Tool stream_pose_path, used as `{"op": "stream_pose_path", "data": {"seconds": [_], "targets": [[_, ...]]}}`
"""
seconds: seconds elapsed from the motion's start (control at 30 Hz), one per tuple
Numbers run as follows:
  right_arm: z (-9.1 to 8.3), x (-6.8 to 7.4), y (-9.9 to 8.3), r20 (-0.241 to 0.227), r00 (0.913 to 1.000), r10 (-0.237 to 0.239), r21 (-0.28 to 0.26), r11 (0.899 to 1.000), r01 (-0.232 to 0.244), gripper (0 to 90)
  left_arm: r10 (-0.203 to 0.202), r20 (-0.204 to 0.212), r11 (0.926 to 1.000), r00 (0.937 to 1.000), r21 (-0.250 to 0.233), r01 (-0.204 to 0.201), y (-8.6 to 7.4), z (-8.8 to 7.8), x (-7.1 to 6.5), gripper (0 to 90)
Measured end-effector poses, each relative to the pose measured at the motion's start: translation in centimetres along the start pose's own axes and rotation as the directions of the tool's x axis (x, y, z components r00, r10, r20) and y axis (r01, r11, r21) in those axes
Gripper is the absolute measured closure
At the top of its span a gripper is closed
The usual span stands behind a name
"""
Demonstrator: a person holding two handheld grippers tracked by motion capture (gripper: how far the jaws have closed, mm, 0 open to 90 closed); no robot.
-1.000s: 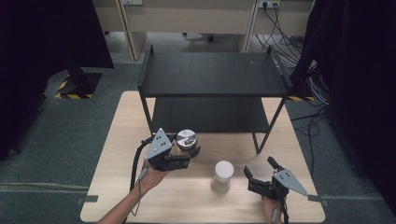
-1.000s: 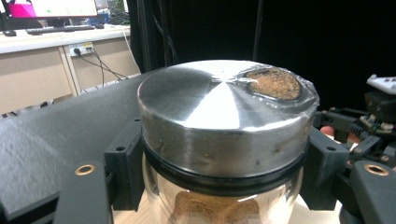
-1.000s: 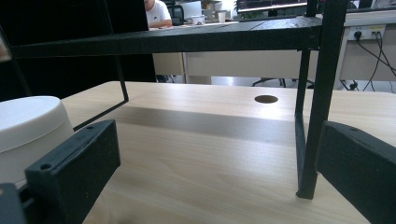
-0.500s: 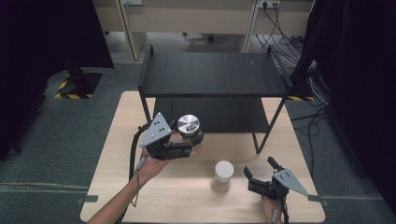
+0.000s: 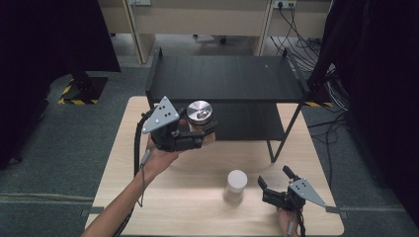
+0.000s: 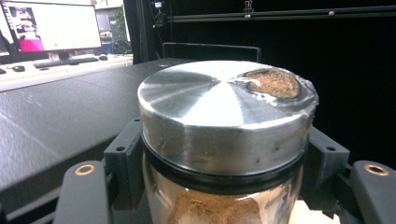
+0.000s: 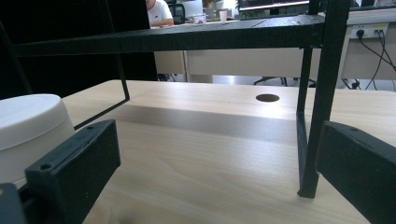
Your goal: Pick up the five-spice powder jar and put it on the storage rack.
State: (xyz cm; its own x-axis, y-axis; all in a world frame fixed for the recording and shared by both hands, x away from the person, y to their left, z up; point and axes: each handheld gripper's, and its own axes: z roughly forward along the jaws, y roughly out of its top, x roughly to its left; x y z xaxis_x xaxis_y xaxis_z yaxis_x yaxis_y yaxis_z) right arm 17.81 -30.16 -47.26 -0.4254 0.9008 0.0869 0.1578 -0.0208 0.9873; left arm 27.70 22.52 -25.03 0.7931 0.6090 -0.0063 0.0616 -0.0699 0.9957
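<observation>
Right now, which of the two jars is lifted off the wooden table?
The glass jar with the silver metal lid, clamped in the left gripper. The white-lidded jar stands on the table, beside the open right gripper.

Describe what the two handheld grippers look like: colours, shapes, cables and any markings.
Both are black. The left gripper and the right gripper each carry a grey three-cornered plate dotted with small dark holes. A black cable trails from each. The fingers are blocky black pads with small screw holes. The forearm shows no sleeve.
</observation>
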Motion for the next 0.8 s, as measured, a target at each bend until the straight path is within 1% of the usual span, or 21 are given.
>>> {"op": "stream_pose_path", "data": {"seconds": [0.13,0.2,0.33,0.43,0.5,0.63,0.8], "targets": [[0.0,0.0,0.0,0.001,1.0,-0.001,-0.002,1.0,0.001,0.3,0.0,-0.005,0.9998,1.0,0.018,0.0,1.3,0.6,0.1,30.7],[0.0,0.0,0.0,0.001,1.0,0.002,-0.002,1.0,-0.002,0.3,0.004,-0.013,0.9999,0.9999,0.015,-0.004,1.8,0.8,0.0,30.7],[0.0,0.0,0.0,-0.002,1.0,0.002,0.0,1.0,-0.002,0.3,-0.004,-0.015,1.0,0.9999,0.008,0.004,2.9,1.1,0.1,30.7],[0.0,-0.1,0.0,-0.003,1.0,0.0,0.0,1.0,0.0,0.3,0.003,-0.026,0.9999,0.9997,0.013,-0.002,4.1,1.4,0.0,30.7],[0.0,0.0,0.0,-0.001,1.0,0.001,0.0,1.0,-0.001,0.3,0.01,-0.04,0.9998,0.9991,0.015,-0.009,4.8,1.6,-0.1,30.7],[0.0,-0.1,0.0,-0.002,1.0,0.002,0.0,1.0,-0.002,0.3,0.007,-0.064,0.9999,0.9979,0.016,-0.006,6.1,2.1,0.0,30.7],[0.0,0.0,0.0,-0.004,1.0,-0.002,-0.001,1.0,0.002,0.3,0.01,-0.105,0.9996,0.9944,0.027,-0.007,7.2,3.0,-0.1,30.7]]}}
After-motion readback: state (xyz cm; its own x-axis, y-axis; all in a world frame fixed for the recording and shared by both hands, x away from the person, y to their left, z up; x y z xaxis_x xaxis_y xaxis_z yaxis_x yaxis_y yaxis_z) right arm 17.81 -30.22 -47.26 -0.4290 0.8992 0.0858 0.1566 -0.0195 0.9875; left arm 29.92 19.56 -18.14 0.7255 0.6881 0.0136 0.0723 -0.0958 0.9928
